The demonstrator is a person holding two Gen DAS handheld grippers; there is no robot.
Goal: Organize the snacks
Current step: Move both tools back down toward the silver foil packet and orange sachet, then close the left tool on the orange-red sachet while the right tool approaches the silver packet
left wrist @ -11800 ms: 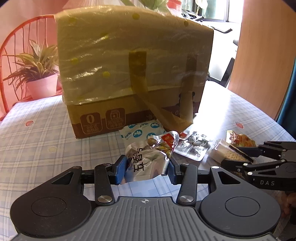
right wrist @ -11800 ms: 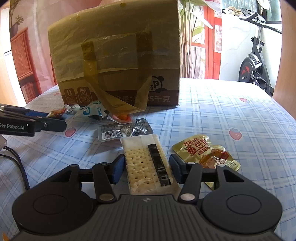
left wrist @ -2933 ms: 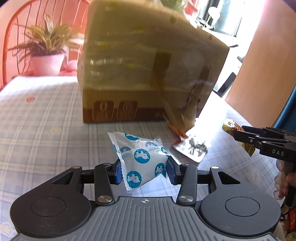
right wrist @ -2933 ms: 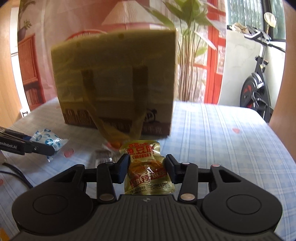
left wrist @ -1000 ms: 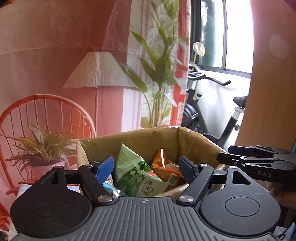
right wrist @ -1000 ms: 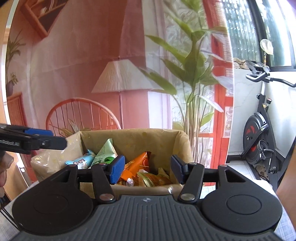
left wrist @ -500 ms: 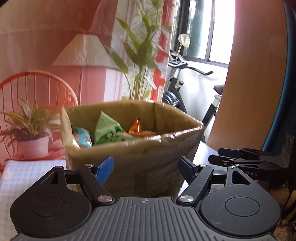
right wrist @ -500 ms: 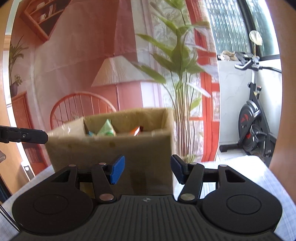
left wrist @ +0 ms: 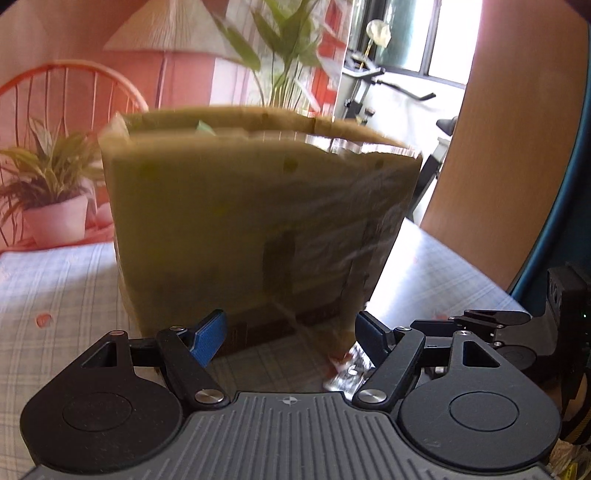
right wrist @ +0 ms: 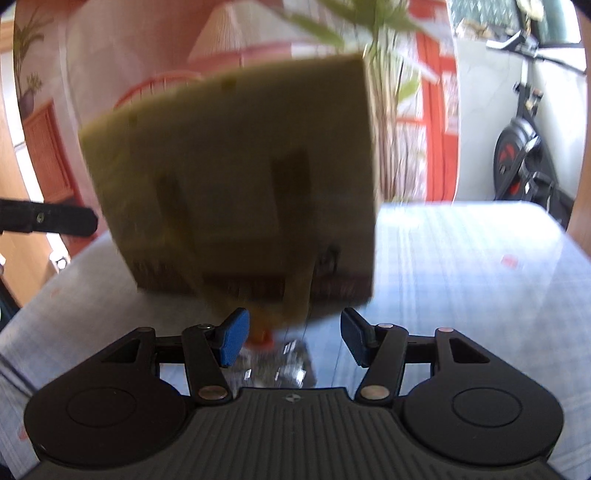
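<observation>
well, at the far left of the left wrist view an orange wire chair [left wrist: 70, 79] stands behind a potted plant [left wrist: 48, 192] in a pink pot, with a pale lampshade [left wrist: 168, 29] above on the reddish wall. the worktop [left wrist: 62, 295], covered in a light checked cloth with small red marks, runs under everything. the cardboard box [left wrist: 255, 221], wrapped in yellowish film, sits on it in the middle, blurred; a bit of green packet shows at its open top. the left gripper [left wrist: 290, 334] hangs empty in front of the box, its blue pads spread wide. just inside its right pad a silvery snack packet [left wrist: 349, 373] lies on the cloth by the box's foot. further right the right gripper [left wrist: 480, 321] comes in from the side, before a wooden panel [left wrist: 513, 129] and a window with an exercise bike [left wrist: 391, 88].

in the right wrist view the left gripper's finger [right wrist: 48, 220] pokes in at the left, then the box [right wrist: 236, 177], with tall green leaves [right wrist: 373, 22] behind. the right gripper [right wrist: 291, 339] is empty, its jaws opening, over the packet [right wrist: 284, 363] on the cloth. the bike [right wrist: 524, 140] stands at the right.
</observation>
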